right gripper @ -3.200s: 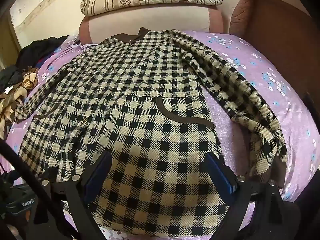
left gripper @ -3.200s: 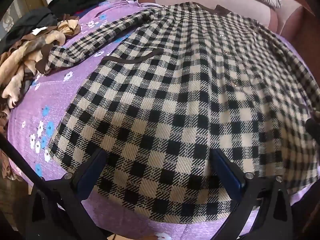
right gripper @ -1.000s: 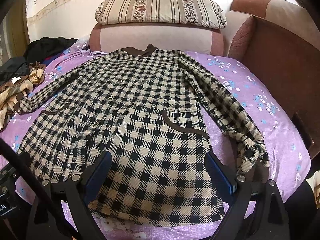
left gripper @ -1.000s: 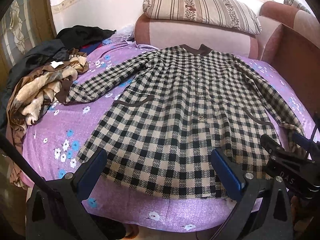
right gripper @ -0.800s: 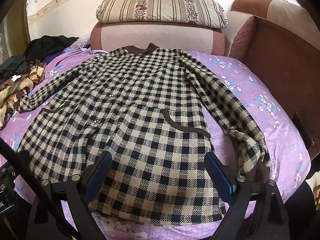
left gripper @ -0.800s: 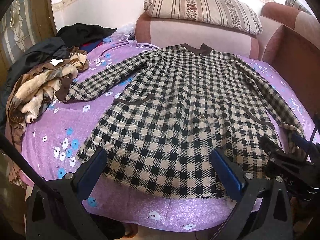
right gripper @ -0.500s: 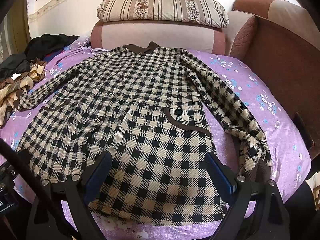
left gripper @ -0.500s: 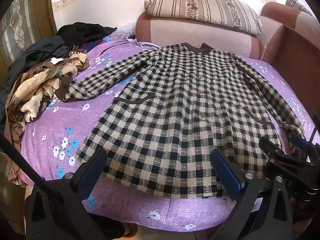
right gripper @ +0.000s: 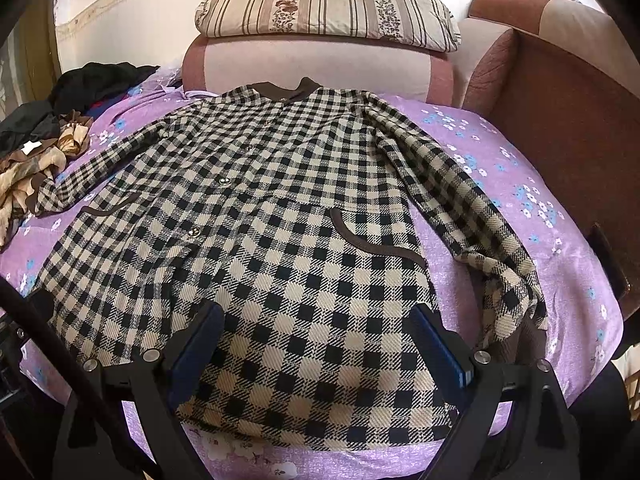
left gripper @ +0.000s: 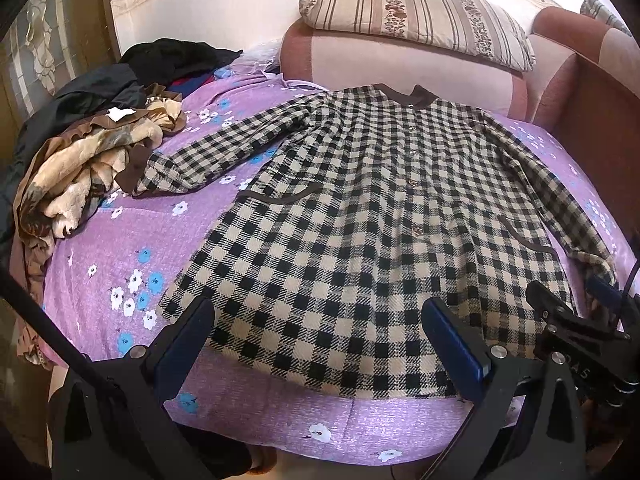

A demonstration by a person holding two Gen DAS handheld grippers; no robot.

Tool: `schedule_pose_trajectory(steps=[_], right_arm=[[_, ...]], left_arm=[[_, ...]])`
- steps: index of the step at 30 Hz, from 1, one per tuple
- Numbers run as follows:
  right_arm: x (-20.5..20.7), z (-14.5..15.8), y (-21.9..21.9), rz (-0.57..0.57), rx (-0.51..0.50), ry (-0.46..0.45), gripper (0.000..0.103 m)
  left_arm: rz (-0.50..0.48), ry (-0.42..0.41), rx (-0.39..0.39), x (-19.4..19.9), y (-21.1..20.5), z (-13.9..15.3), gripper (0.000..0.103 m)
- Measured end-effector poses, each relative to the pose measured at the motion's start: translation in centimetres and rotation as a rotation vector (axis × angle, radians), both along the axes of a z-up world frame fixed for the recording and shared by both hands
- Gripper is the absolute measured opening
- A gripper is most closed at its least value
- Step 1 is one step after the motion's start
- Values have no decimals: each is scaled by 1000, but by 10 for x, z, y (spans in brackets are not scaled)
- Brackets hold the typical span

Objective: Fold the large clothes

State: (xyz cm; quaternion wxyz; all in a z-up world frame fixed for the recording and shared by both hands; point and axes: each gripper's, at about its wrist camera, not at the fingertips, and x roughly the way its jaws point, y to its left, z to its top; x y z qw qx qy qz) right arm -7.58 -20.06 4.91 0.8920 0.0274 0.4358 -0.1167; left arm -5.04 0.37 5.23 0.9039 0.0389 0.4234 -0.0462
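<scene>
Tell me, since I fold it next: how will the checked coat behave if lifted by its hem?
The checked coat looks thick and woven, so probably heavy and floppy, sagging between grips. Its spread sleeves would likely trail. The weave looks coarse, so it probably won't slip from a gripper.

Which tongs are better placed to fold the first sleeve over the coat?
Probably the right tongs: the checked coat's right sleeve cuff lies close beside them. The left tongs are farther from the left sleeve cuff. Both are open.
</scene>
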Motion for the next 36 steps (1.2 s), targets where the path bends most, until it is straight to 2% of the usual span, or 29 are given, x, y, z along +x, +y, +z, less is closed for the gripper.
schedule_pose_trajectory(steps=[9,19,23,25,32,36], right_arm=[[0,-3,1,2,-1,11,96],[2,-10,-10,-23,29,35,96],[3,-12,-7,-13,27,40,96],[3,-13,-5,-6,24,41,96],[4,-15,-1,3,14,53,96],[4,-16,2,5,10,57,96]], left_arm=[[49,7,15,13,21,-6,103],[276,21,73,48,113,-21,103],[318,28,99,49,135,-27,103],[322,32,105,51,142,-30,103],[266,48,51,66,144,-45,103],[185,101,-33,74,136,-58,103]])
